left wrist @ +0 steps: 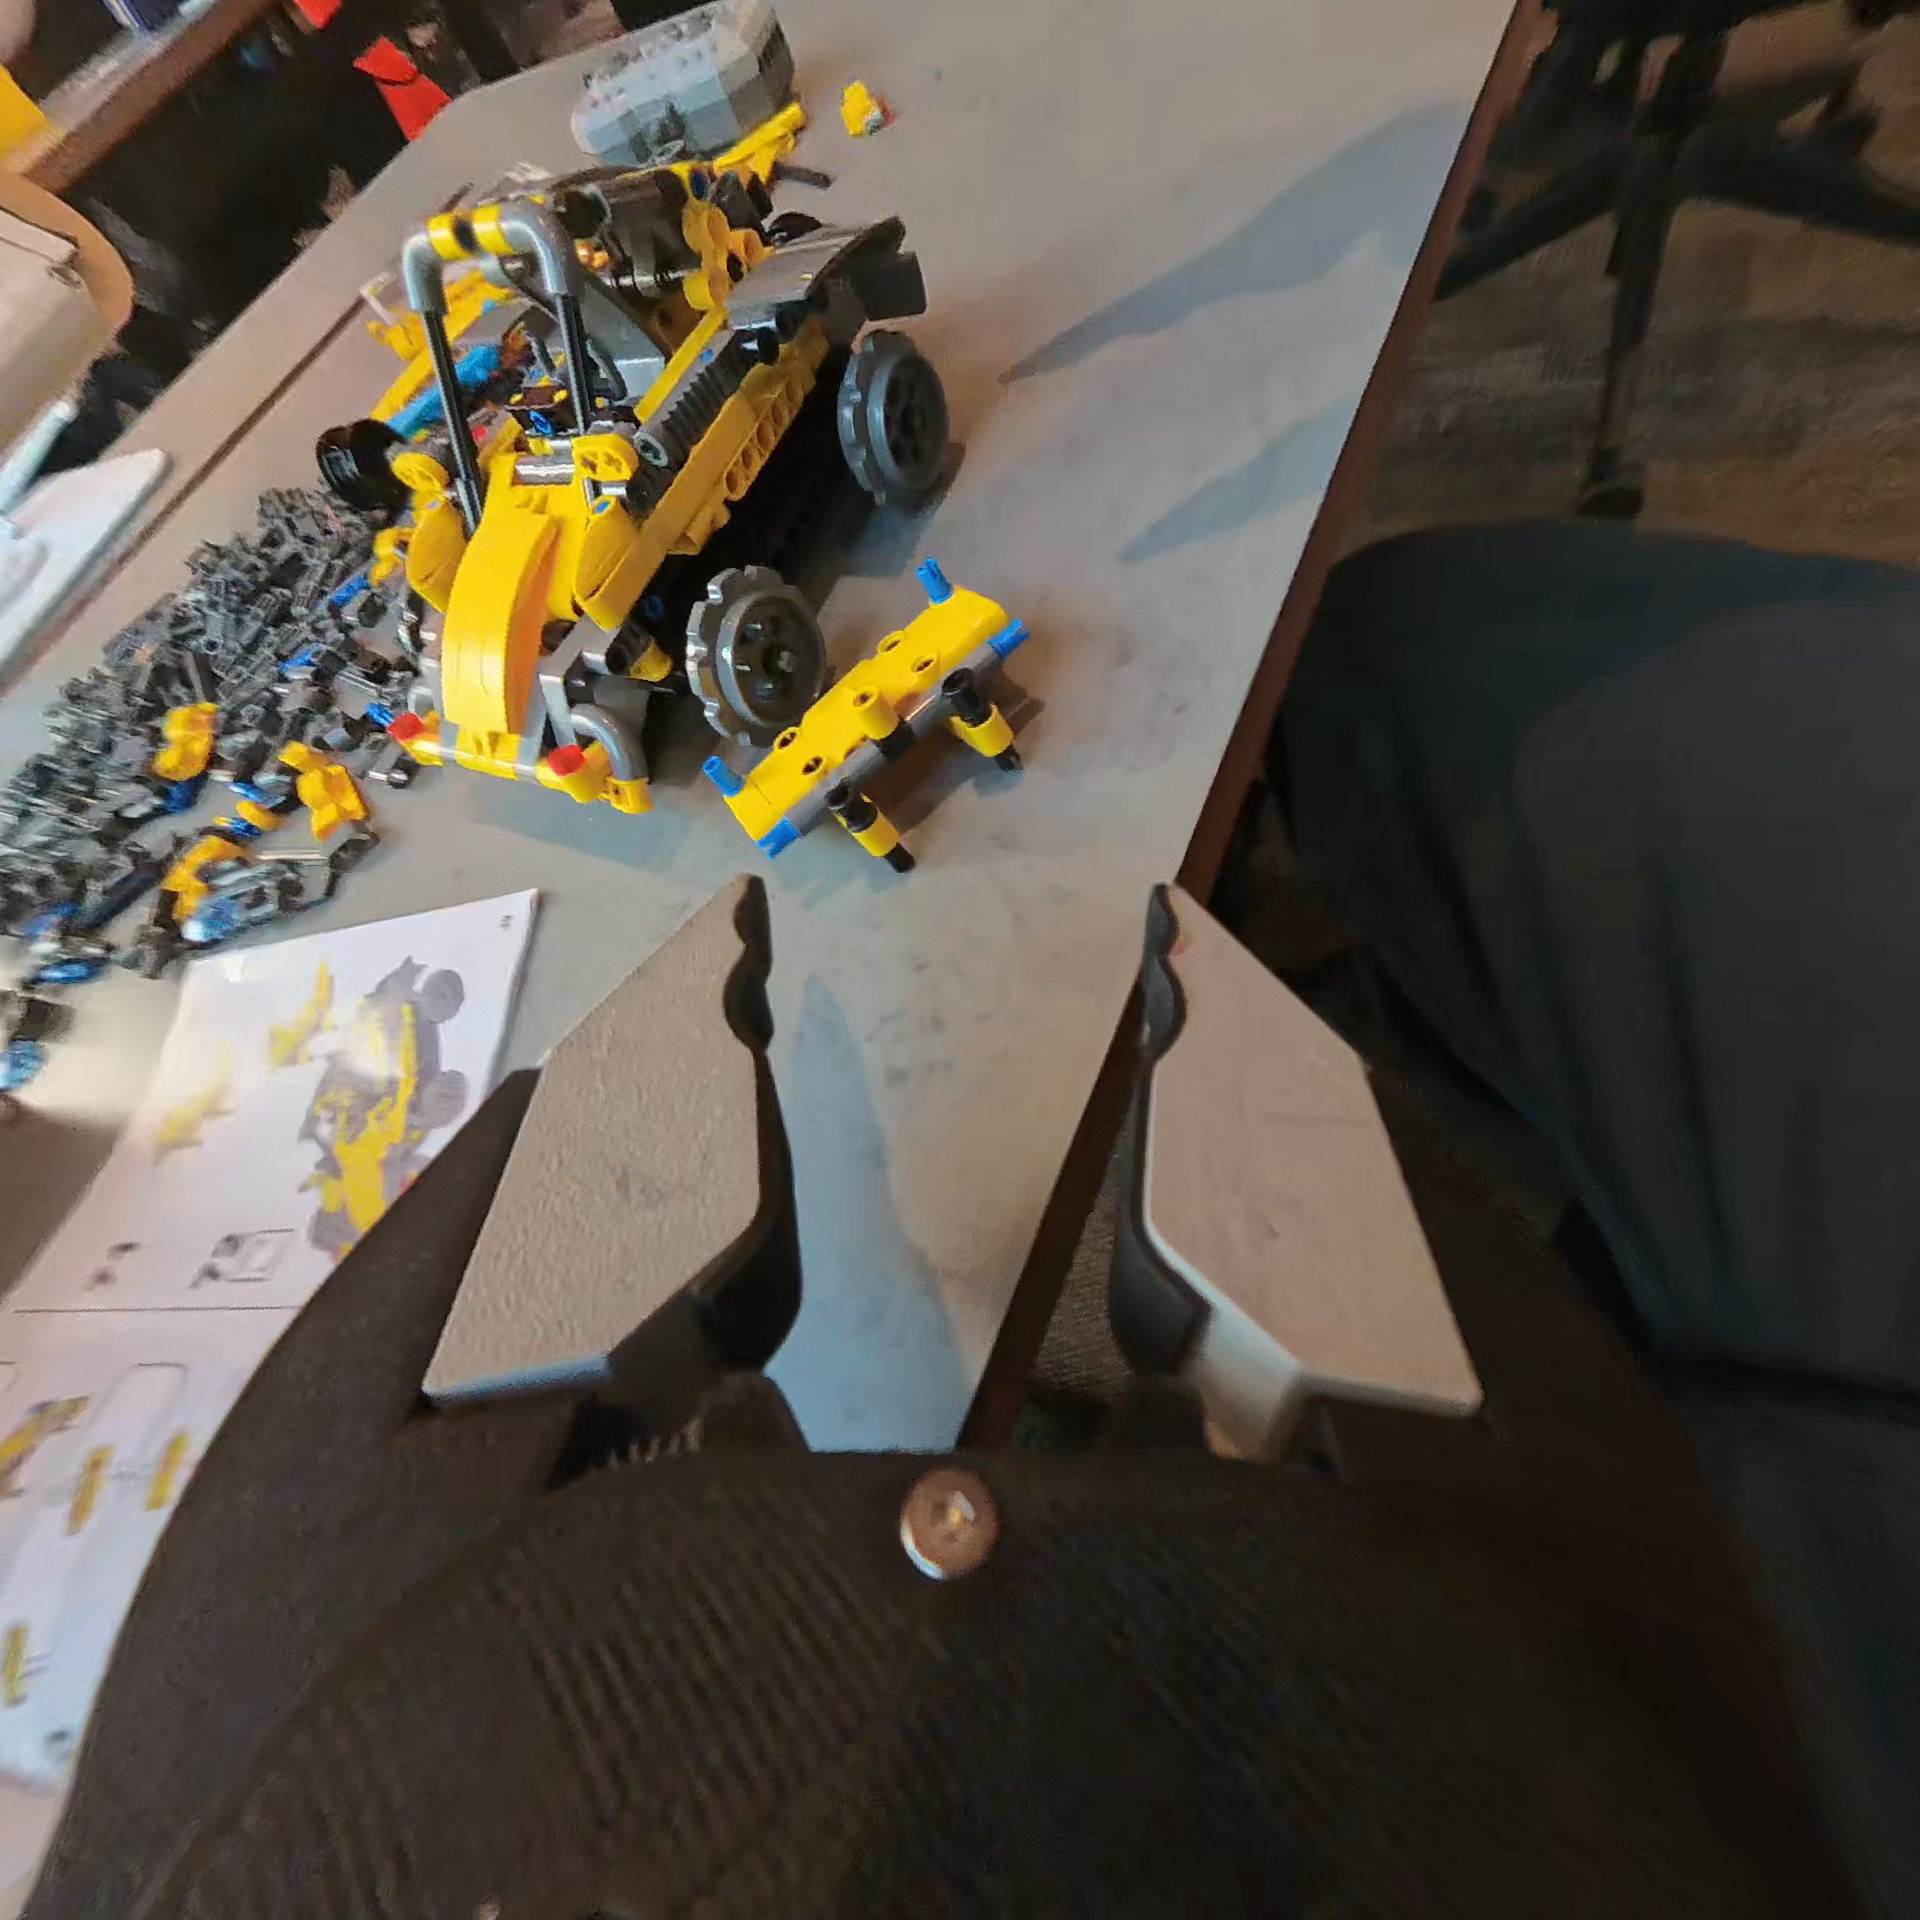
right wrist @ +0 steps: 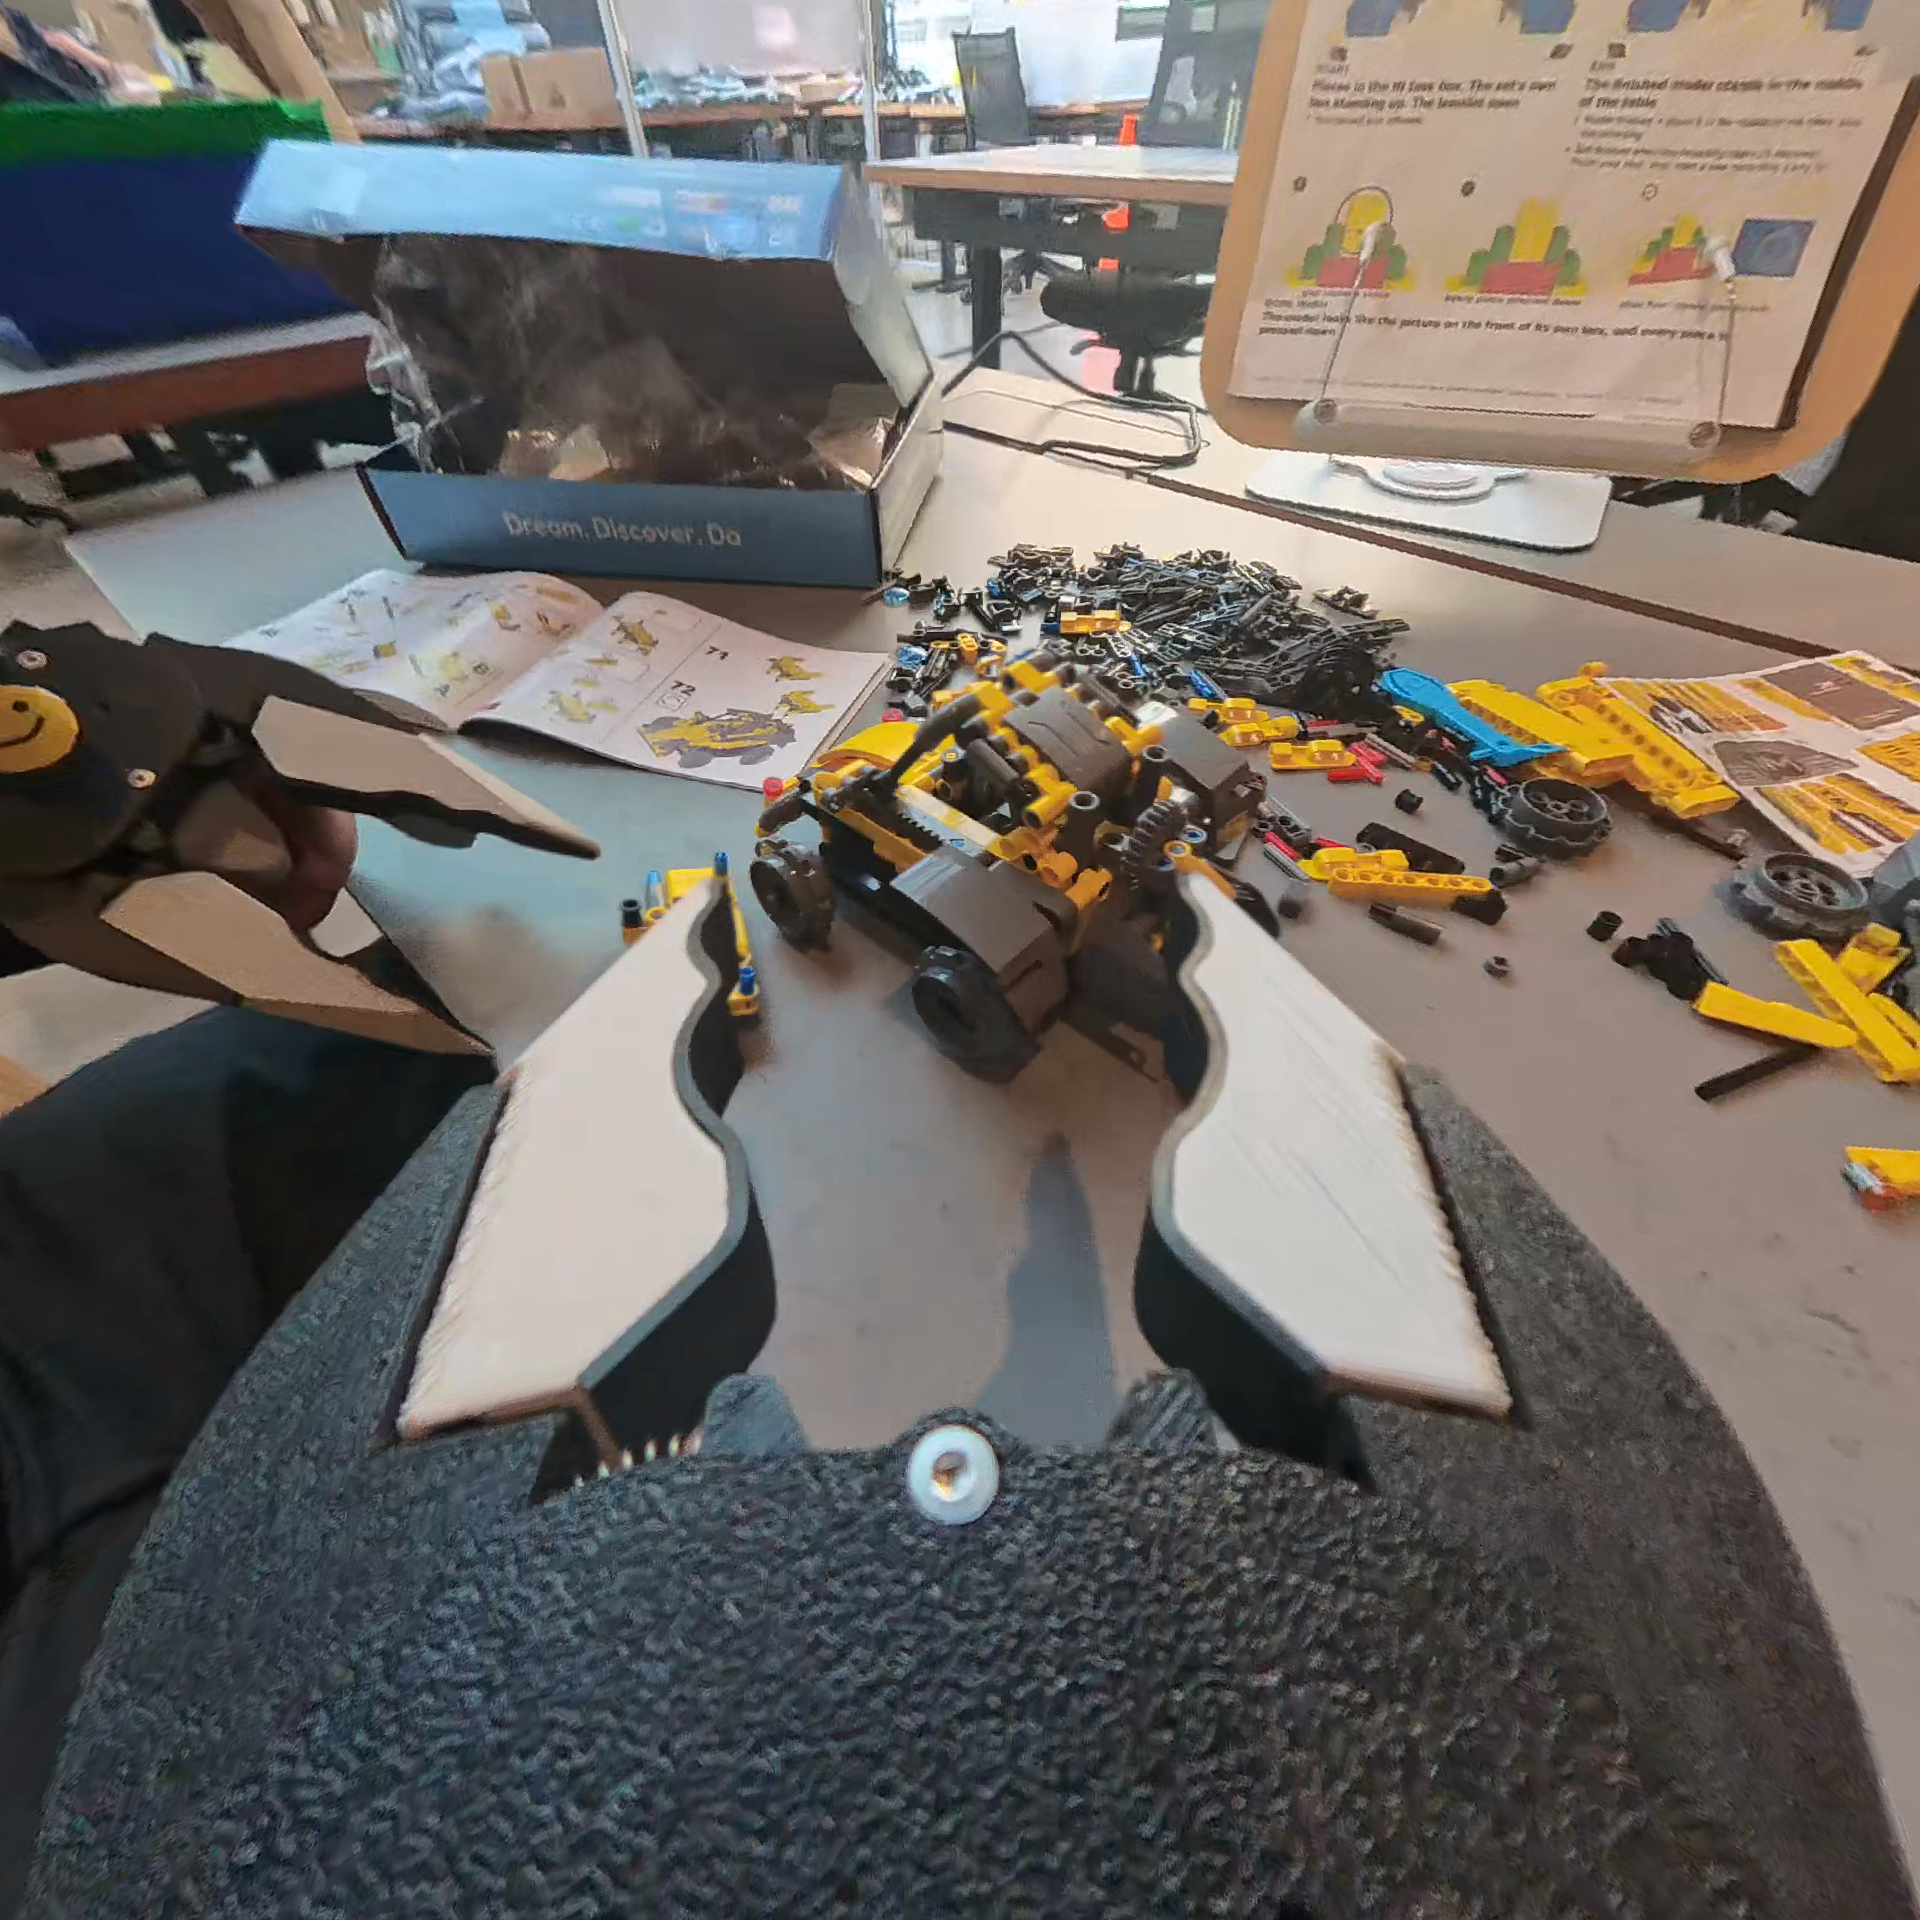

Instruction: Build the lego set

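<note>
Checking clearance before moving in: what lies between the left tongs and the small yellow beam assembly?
Only bare grey tabletop, seen in the left wrist view: the open left tongs hover short of the small yellow beam assembly, nothing between.

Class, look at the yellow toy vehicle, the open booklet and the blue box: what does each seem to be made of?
Yellow toy vehicle: hard moulded plastic, smooth and slightly glossy, with pin holes and studs showing.
Open booklet: thin printed paper, matte, pages lying flat with a centre fold.
Blue box: probably cardboard, printed outside, plain brown inside the raised flap.
</note>
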`<state>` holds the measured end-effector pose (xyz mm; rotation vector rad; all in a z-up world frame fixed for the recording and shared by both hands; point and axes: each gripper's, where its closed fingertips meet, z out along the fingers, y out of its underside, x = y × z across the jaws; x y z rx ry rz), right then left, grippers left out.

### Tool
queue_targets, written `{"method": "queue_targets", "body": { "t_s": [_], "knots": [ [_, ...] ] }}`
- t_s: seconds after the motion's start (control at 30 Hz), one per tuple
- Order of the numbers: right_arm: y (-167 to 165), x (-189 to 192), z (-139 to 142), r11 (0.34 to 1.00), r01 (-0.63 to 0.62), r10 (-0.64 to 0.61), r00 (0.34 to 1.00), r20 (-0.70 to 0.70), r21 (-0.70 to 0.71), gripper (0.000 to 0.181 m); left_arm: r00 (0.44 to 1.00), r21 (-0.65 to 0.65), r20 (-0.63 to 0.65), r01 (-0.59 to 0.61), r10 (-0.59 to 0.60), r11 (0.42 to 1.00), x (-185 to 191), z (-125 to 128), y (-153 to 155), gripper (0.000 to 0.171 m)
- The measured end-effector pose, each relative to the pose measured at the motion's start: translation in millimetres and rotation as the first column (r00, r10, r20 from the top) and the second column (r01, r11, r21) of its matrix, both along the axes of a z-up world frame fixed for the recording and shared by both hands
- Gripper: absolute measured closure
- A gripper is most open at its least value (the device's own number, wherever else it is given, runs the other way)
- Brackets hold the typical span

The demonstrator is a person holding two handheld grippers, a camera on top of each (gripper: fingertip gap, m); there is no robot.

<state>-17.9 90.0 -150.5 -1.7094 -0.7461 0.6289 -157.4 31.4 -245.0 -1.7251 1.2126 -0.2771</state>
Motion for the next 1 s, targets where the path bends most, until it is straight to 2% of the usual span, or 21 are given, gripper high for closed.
{"method": "queue_targets", "body": {
  "t_s": [0.07,0.13,0.2,0.3,0.4,0.47,0.53,0.77,0.87,0.93,1.0],
  "knots": [
    [7,6,-5,1.000,0.013,-0.013,1.000,-0.013,-0.008,0.087,0.997,-0.073,0.071,0.045,-0.040,0.996,3,2,-8,0.091],
    [14,11,-14,1.000,0.022,-0.022,1.000,-0.008,-0.019,0.085,0.987,-0.112,0.115,0.122,-0.109,0.986,7,5,-17,0.083],
    [20,12,-19,1.000,0.025,-0.025,1.000,-0.008,-0.008,0.086,0.984,-0.062,0.122,0.136,-0.128,0.989,4,14,-16,0.094],
    [27,7,-27,1.000,-0.010,0.010,1.000,0.001,0.016,0.092,0.973,-0.051,0.156,0.181,-0.171,0.982,7,26,-19,0.096],
    [46,11,-35,0.999,0.027,-0.030,0.996,0.082,0.040,0.092,0.970,-0.102,0.157,0.201,-0.184,0.974,11,15,-21,0.095],
    [61,18,-35,0.993,0.082,-0.092,0.988,0.121,0.088,0.102,0.971,-0.106,0.132,0.216,-0.201,0.971,15,9,-25,0.099],
    [66,16,-36,0.992,0.066,-0.080,0.988,0.133,0.109,0.102,0.964,-0.096,0.124,0.248,-0.236,0.964,22,7,-30,0.100],
    [61,19,-23,0.987,0.039,-0.047,0.998,0.046,0.155,0.109,0.957,-0.104,0.129,0.273,-0.259,0.956,38,2,-37,0.103],
    [59,20,-21,0.988,0.049,-0.054,0.998,0.028,0.143,0.104,0.967,-0.102,0.142,0.228,-0.213,0.968,42,-2,-37,0.105],
    [47,20,-13,0.988,0.068,-0.062,0.997,-0.044,0.137,0.109,0.972,-0.112,0.171,0.181,-0.160,0.977,44,-3,-39,0.101],
    [25,13,-3,0.992,0.049,-0.031,0.989,-0.144,0.119,0.114,0.968,-0.120,0.218,0.157,-0.128,0.980,48,1,-47,0.111]
  ]
}}
